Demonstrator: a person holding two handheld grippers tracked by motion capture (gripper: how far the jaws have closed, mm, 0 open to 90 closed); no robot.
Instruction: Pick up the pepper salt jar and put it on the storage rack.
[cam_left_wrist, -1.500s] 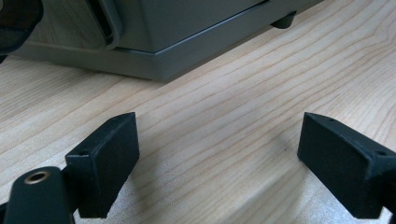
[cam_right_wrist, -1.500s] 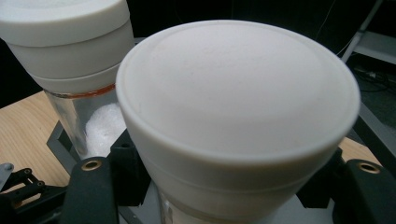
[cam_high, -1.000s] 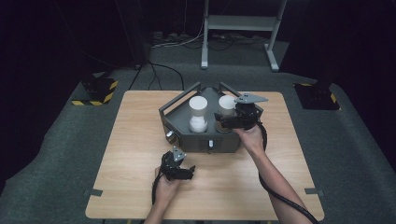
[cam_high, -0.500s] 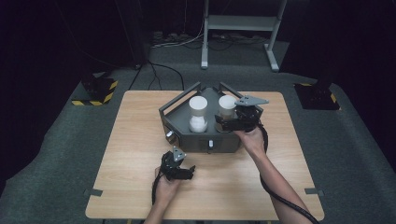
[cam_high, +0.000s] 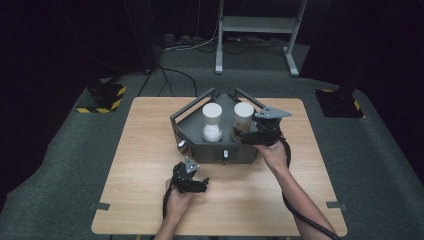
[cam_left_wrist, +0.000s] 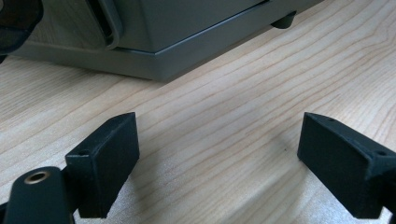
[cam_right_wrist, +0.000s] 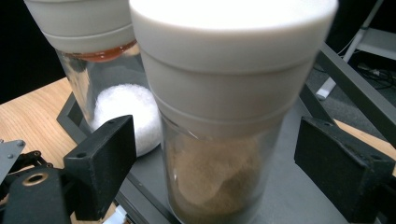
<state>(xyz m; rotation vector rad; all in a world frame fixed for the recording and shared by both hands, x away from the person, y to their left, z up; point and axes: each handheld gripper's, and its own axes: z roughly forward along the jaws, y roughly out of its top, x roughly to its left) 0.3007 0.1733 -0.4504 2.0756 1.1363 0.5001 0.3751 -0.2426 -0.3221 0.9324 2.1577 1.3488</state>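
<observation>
The right gripper (cam_high: 248, 134) is positioned at the jar of brown powder (cam_right_wrist: 224, 154), which stands upright with its white lid on, on the grey tray (cam_high: 192, 116) beside the jar of white powder (cam_high: 211, 122); its jaws have just been closing slightly, with the jar between them but clear of both pads (cam_right_wrist: 105, 163). The left gripper (cam_high: 196, 183) rests released and empty on the wooden table (cam_high: 135, 150), just in front of the tray.
</observation>
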